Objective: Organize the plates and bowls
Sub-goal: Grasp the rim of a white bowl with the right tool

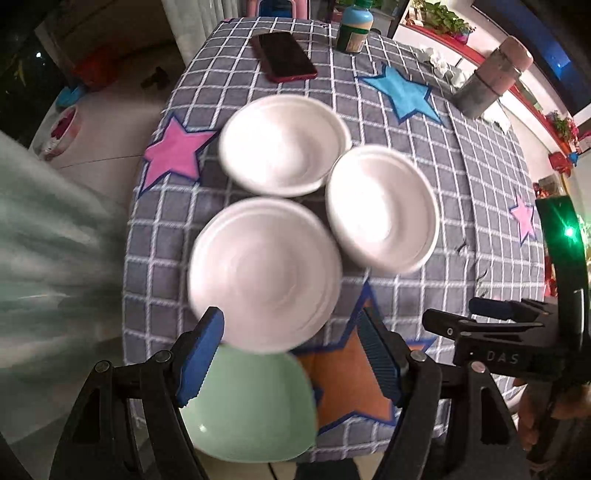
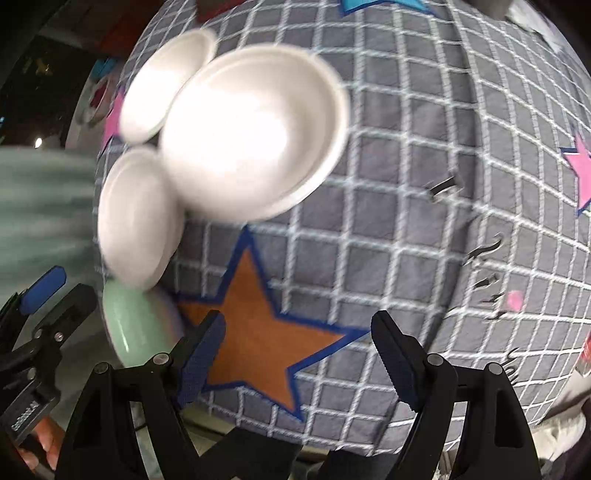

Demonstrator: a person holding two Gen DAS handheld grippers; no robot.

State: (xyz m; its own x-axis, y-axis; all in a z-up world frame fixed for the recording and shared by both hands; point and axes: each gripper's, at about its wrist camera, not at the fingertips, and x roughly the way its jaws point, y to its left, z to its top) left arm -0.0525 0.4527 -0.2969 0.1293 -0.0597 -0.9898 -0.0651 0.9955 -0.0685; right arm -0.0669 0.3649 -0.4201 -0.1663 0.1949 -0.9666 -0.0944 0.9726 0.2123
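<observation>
Three white dishes sit close together on the checked tablecloth: a flat plate (image 1: 264,273) nearest, a bowl (image 1: 284,144) behind it and a bowl (image 1: 382,208) to its right. A pale green plate (image 1: 251,406) lies at the table's near edge, partly under the white plate. My left gripper (image 1: 291,354) is open and empty above the green plate. My right gripper (image 2: 299,362) is open and empty over the orange star (image 2: 258,332). The right wrist view shows the right bowl (image 2: 251,133), the plate (image 2: 136,218), the far bowl (image 2: 166,85) and the green plate (image 2: 136,328).
A red phone (image 1: 284,55), a green-lidded jar (image 1: 354,27) and a grey flask (image 1: 491,77) stand at the table's far side. The right gripper's body (image 1: 506,332) shows at the right of the left view. Blurred pale green cloth (image 1: 48,258) fills the left.
</observation>
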